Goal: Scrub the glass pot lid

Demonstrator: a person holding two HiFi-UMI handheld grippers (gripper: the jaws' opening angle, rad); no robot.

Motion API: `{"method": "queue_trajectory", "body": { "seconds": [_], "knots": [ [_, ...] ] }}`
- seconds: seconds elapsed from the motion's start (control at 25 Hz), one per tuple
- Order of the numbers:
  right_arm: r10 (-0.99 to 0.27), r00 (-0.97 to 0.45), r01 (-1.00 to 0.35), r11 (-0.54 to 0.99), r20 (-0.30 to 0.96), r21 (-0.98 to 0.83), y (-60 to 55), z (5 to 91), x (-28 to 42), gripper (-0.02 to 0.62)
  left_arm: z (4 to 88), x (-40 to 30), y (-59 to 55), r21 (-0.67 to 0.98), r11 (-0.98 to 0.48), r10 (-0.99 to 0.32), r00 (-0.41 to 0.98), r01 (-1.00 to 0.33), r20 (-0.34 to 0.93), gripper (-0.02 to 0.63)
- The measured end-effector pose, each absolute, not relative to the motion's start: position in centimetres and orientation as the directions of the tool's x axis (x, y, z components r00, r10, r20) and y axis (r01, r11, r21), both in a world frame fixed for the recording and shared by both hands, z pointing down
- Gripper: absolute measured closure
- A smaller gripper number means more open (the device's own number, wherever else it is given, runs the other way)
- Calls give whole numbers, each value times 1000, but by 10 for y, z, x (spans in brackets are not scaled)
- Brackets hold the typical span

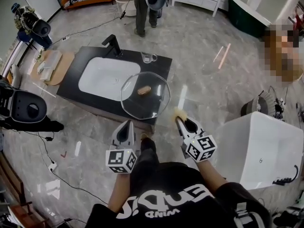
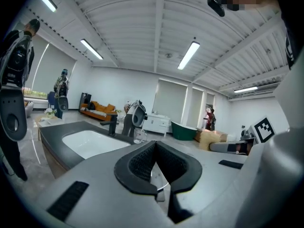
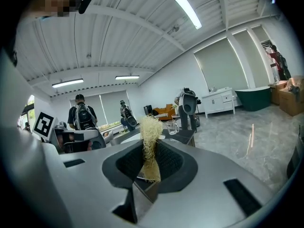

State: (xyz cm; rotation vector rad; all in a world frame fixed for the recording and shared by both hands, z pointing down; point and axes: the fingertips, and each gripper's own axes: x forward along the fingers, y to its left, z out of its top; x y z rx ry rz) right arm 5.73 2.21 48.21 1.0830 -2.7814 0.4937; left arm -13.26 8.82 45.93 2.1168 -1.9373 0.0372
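Observation:
The glass pot lid with a wooden knob lies on the dark counter, overhanging its front right corner beside the white sink basin. My left gripper is shut with nothing in it, just in front of the counter's near edge and short of the lid. In the left gripper view its jaws meet, pads together. My right gripper is shut on a pale yellow fibre scrubber, to the right of the lid and apart from it. The scrubber sticks up between the pads.
A black faucet and a glass mug stand at the counter's back. A wooden board lies at its left. A white bathtub stands close on the right. A person stands far behind; cables trail over the floor at left.

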Motion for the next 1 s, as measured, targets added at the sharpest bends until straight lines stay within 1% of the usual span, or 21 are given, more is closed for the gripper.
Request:
{"method": "queue_trajectory", "body": {
  "seconds": [0.32,0.56,0.8,1.0],
  "knots": [
    [-681,-688,-726,642,250,-249,-37,477,21,538,464,-171,15,199,-146,-957,190,-969,220,592],
    [-729,-640,-768,593,241,-244,-77,463,-5,538,455,-205,-44,206,-217,-942,260,-954,211,592],
    [-748,-616,-786,563,248,-253,-99,460,-17,538,442,-213,-85,192,-267,-934,303,-944,191,592],
    [-748,-615,-787,561,250,-257,-117,459,-14,538,441,-204,-101,181,-306,-921,339,-935,192,592]
  ]
}}
